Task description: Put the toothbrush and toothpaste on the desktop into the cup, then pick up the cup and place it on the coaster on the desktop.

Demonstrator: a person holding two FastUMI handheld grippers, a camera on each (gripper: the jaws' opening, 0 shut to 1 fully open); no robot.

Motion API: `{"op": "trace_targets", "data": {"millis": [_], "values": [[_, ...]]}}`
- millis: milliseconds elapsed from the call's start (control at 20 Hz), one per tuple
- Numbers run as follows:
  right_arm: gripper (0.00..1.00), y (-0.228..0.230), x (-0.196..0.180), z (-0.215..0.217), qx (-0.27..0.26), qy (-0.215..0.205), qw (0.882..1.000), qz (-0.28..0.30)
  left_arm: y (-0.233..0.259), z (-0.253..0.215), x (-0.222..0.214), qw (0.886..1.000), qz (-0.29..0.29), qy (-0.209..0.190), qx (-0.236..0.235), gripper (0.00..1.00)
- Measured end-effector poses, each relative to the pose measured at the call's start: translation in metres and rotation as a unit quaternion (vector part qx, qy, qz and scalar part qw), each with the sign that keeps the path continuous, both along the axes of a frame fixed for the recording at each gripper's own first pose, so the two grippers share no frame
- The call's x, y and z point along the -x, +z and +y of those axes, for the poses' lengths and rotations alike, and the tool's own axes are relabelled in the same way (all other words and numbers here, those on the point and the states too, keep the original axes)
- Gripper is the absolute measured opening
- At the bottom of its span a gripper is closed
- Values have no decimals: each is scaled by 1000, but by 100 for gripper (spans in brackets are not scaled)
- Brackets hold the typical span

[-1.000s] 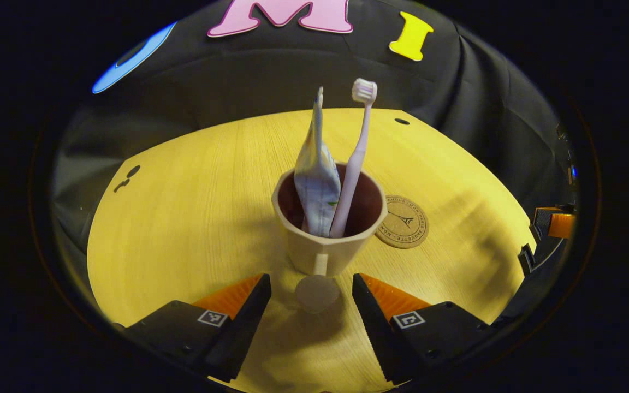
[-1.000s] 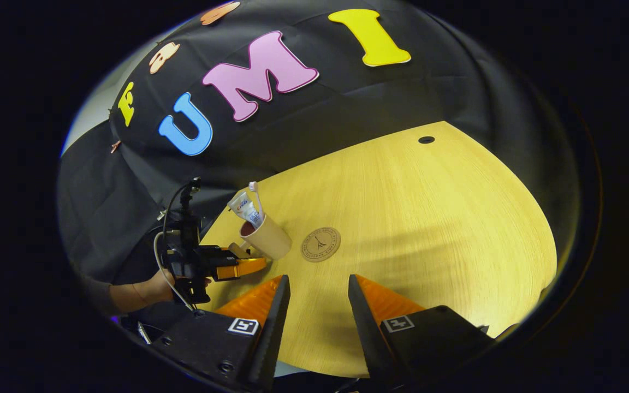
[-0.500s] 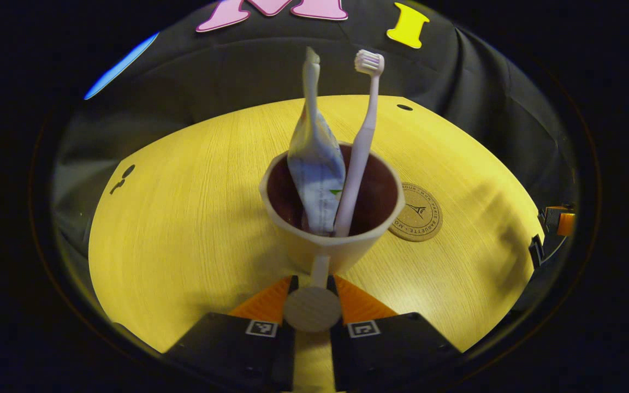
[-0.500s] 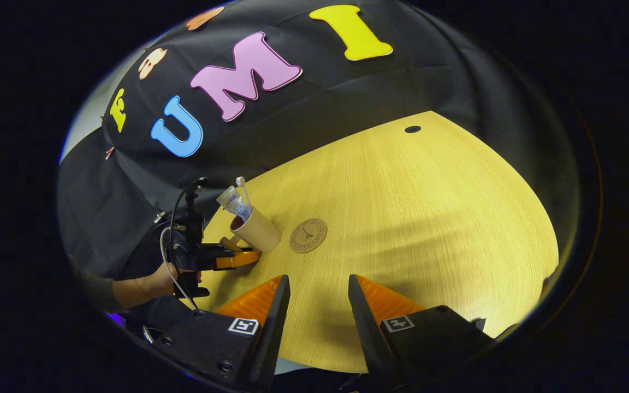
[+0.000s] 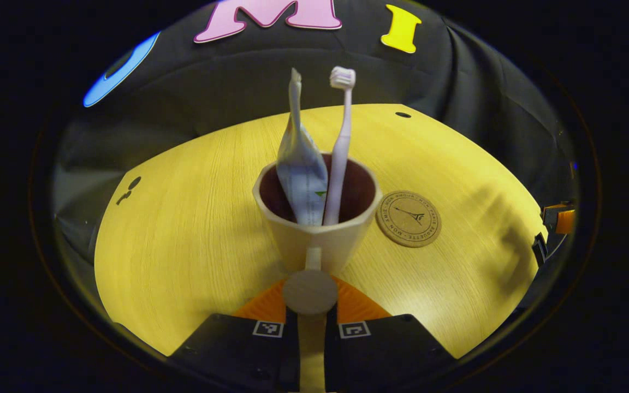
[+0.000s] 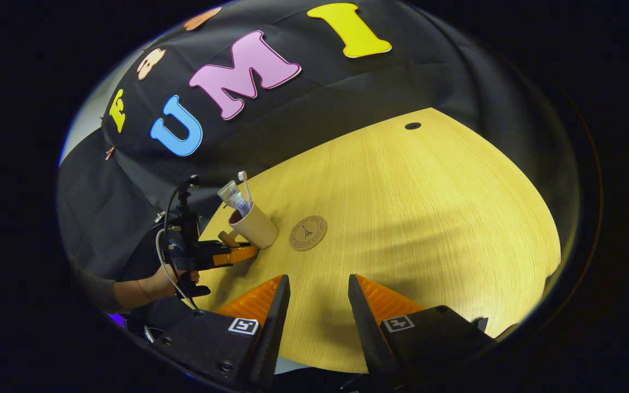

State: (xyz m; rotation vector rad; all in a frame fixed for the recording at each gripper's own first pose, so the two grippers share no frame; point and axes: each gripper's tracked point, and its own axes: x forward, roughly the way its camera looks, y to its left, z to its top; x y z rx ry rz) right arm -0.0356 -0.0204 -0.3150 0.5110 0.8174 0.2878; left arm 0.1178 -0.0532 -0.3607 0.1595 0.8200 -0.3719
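**Cup gripped by its handle, coaster waiting beside it**

The left gripper (image 5: 310,297) is clamped on the cup's handle (image 5: 310,291), both fingers pressing the round knob. The beige cup (image 5: 314,218) stands upright on the wooden desktop (image 5: 183,240), with the toothpaste tube (image 5: 299,174) and pink toothbrush (image 5: 340,158) standing in it. The cork coaster (image 5: 408,218) lies just beside the cup. The right gripper (image 6: 314,305) hangs idle, fingers apart, well clear. Held only by that handle, the cup could swing or tip on lifting, and the tall brush might topple out.
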Motion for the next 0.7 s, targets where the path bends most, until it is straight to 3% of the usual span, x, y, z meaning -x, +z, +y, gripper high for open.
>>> {"op": "trace_targets", "data": {"millis": [350,400,600,700], "values": [[67,-2,-2,-5,0,-3,1000,2,3,-1,-1,1000,-4,-6,16,18],[67,-2,-2,-5,0,-3,1000,2,3,-1,0,1000,-6,-6,18,22],[67,-5,0,-5,3,-2,1000,5,8,-5,4,999,-25,-5,34,14],[67,-6,1,-6,4,-1,1000,6,11,-9,8,999,-34,-10,39,19]]}}
